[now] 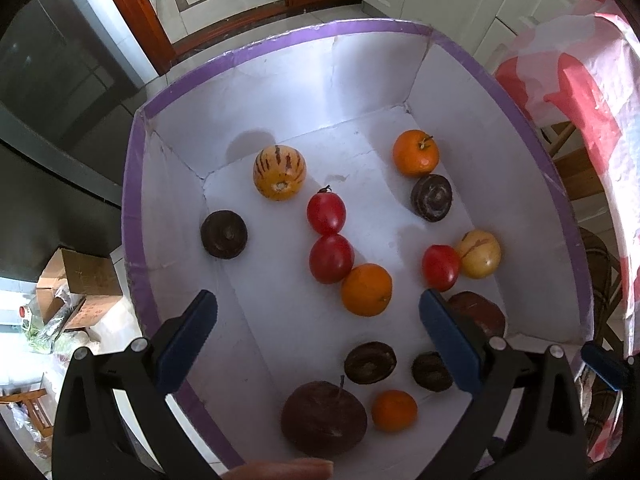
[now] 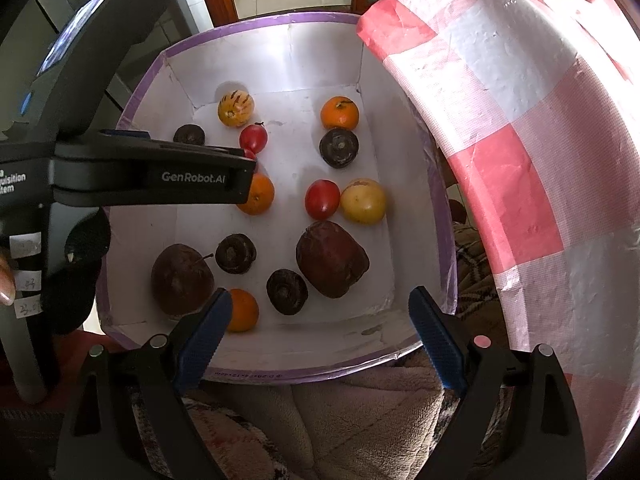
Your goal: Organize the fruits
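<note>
Fingers: both pairs of blue ribbed pads stand wide apart, nothing between them; the left gripper [image 1: 318, 334] hangs over the near end of the box, the right gripper [image 2: 320, 334] over its near rim.
Box: white cardboard box with a purple taped rim [image 1: 136, 184], open on top, all the fruit loose on its floor.
Far end: yellow striped round melon [image 1: 279, 173] toward one corner, small orange tangerine with a stem [image 1: 415, 153] toward the other, a dark purple round fruit [image 1: 431, 197] touching that tangerine.
Middle: two red plum-shaped tomatoes [image 1: 326, 212] touch each other in a line, and a second orange [image 1: 366, 289] touches the nearer one; another dark round fruit [image 1: 223, 234] sits alone near the side wall.
Side wall: third red tomato [image 2: 321, 199] touching a pale yellow round fruit [image 2: 363, 201].
Near end: two large dark red apples [image 2: 332, 258], two more dark round fruits and a third small orange [image 2: 242, 310] between them.
Beside the box: pink and white checked plastic cloth [image 2: 520, 128] hanging just next to it.
Left tool: seen from the right wrist view, its black body reaches over the box.
</note>
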The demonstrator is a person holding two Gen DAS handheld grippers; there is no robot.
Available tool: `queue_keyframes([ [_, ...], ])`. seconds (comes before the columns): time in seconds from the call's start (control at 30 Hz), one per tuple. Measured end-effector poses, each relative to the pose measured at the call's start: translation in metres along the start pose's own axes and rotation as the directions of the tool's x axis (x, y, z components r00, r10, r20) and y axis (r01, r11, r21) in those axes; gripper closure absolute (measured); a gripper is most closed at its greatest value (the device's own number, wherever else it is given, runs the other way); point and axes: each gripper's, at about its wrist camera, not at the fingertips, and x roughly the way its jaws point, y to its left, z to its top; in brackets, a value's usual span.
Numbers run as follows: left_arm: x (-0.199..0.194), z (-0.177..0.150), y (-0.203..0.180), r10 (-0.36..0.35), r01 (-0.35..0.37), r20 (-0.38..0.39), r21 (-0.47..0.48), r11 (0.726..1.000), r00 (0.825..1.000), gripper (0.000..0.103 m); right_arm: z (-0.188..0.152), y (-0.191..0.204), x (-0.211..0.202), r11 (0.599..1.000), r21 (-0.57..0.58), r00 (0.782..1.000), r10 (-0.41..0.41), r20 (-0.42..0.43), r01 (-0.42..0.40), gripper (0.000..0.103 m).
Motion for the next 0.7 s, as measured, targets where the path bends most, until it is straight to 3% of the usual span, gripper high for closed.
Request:
queue_keyframes([
  [0.7,-0.017,0.004,-0.003,0.097,-0.098,0.039,0.023,0.995,0.994,0.002,-0.006,0.001,-0.021,1.0,-0.012,0.998,0.007,0.068,-0.006,0.016],
])
